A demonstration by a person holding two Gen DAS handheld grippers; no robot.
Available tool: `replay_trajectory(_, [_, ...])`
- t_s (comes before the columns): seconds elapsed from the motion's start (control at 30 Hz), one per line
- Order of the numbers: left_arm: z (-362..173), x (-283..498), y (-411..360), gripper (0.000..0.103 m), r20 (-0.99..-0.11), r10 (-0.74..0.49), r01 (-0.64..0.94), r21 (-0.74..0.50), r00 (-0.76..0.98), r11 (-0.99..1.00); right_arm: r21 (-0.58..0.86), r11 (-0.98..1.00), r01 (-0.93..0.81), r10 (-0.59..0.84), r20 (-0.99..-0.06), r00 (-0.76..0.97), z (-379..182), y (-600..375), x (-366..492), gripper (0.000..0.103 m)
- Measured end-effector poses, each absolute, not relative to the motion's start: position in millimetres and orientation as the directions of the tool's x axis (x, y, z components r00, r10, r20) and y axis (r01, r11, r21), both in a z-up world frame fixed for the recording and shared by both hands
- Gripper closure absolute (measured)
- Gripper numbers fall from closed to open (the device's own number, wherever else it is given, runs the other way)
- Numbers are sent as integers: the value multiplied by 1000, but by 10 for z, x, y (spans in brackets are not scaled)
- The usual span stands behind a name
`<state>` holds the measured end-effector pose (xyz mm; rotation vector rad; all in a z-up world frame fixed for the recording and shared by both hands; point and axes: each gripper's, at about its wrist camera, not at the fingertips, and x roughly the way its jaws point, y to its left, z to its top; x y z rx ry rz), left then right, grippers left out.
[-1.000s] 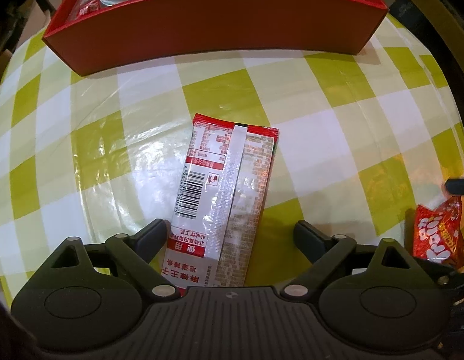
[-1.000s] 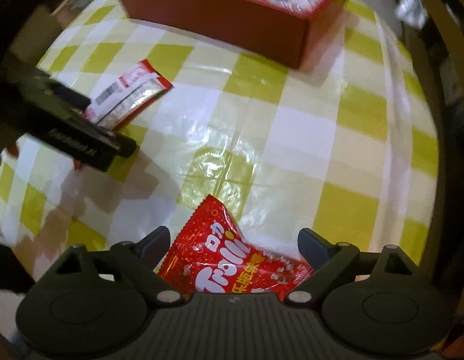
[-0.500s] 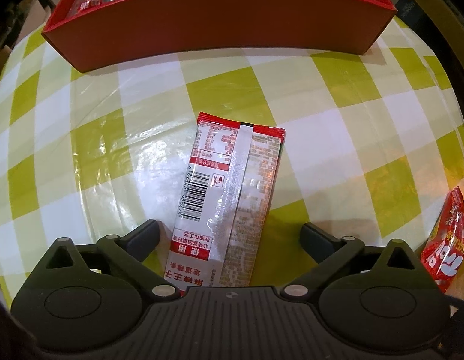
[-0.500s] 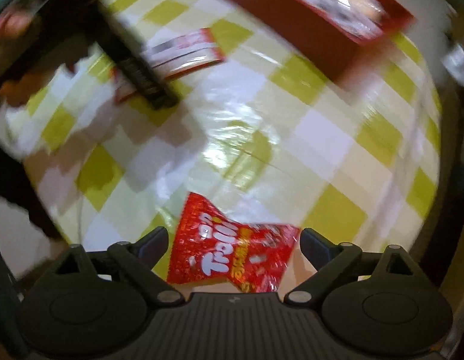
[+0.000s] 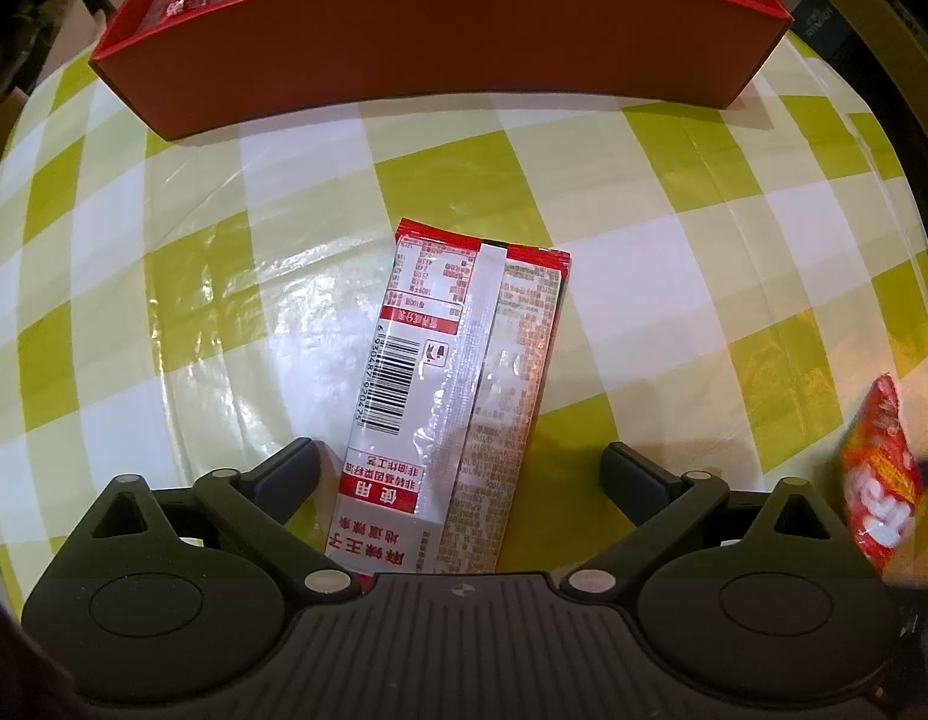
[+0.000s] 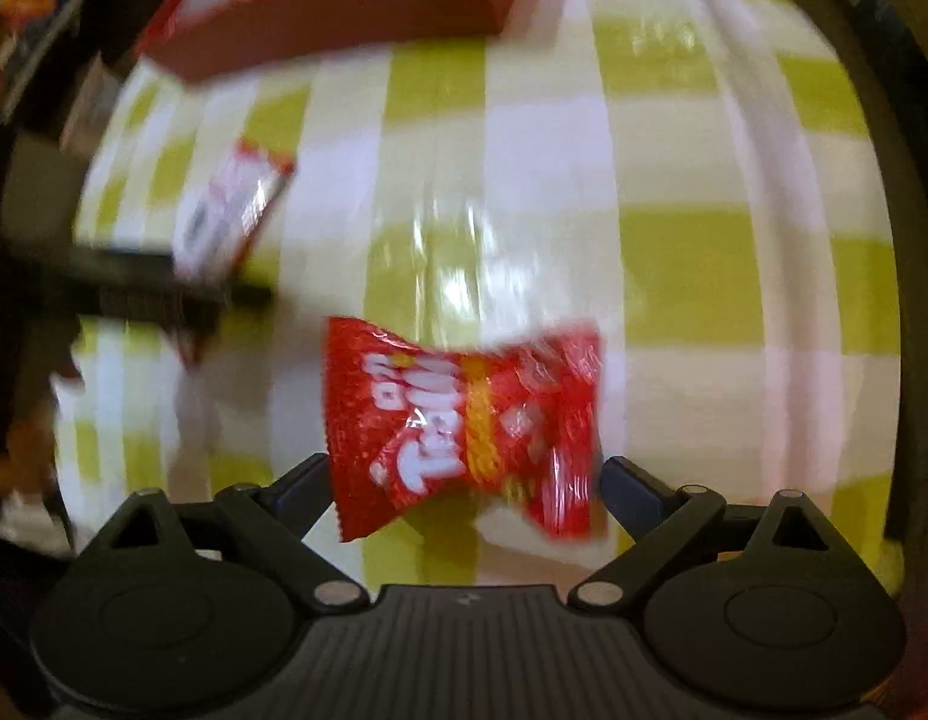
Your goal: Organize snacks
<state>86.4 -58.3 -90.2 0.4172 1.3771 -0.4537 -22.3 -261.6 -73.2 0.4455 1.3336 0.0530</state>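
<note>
Two handheld tools hang over a worktop (image 5: 182, 276) covered in a glossy green-and-white checked cloth, each above its own snack. The landmark is a red tray (image 5: 440, 42) at the far edge, already holding several packets.

The left tool (image 5: 461, 468) points straight down with its jaws spread wide, holding nothing. A long white-and-red packet (image 5: 458, 396) lies flat on the cloth on the near side of the red tray, well apart from it, barcode side up. Its near end sits between the open fingers, much closer to the left finger than the right one, touching neither as far as can be seen.

The right tool (image 6: 466, 477) is also wide and empty. A small red gummy bag (image 6: 464, 420) lies to the right of the long packet, farther from the red tray, its lower half between the fingers. The view is smeared, so whether the pads brush the bag cannot be told.

Risks, as a judgement: the long packet is flat and slick, so closing jaws may slide it across the shiny cloth or catch only 1 edge, since it sits off-centre. The gummy bag spans nearly the full gap, so a fingertip may land on top of it and crumple it rather than clamp it. The 2 tools work near each other and could collide on the way to the tray.
</note>
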Motion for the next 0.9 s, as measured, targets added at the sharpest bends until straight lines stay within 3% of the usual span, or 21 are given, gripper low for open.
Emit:
replay_trajectory(0.13, [-911,874,-589,0,-989,-60,536,21,133,844,472,857,208,377,-848,372,-527,-2679,-127,1])
replay_trajectory(0.23, [-910,884,-591,0,-990,-60,530,19,131,848,500,841,205,363,-804,471,-388,-2741,-33,1])
replay_trajectory(0.3, [-909,880,-582,0,-989,-62,532,19,134,846,420,897,136,319,-830,457,-330,-2637,-2,1])
replay_trajectory(0.4, [-909,876,-571,0,-988,-67,540,17,136,842,117,983,-138,161,-914,372,-358,-2256,3,1])
replay_trajectory(0.47, [-911,879,-577,0,-988,-66,543,20,137,840,22,957,-288,116,-943,314,-438,-2110,-6,1])
replay_trajectory(0.63, [-909,875,-580,0,-988,-72,545,16,139,838,-76,877,-474,55,-965,258,-624,-1975,153,1])
replay_trajectory(0.9, [-880,748,-477,0,-978,-88,542,30,191,840,-55,847,-529,90,-965,245,-876,-1818,167,0])
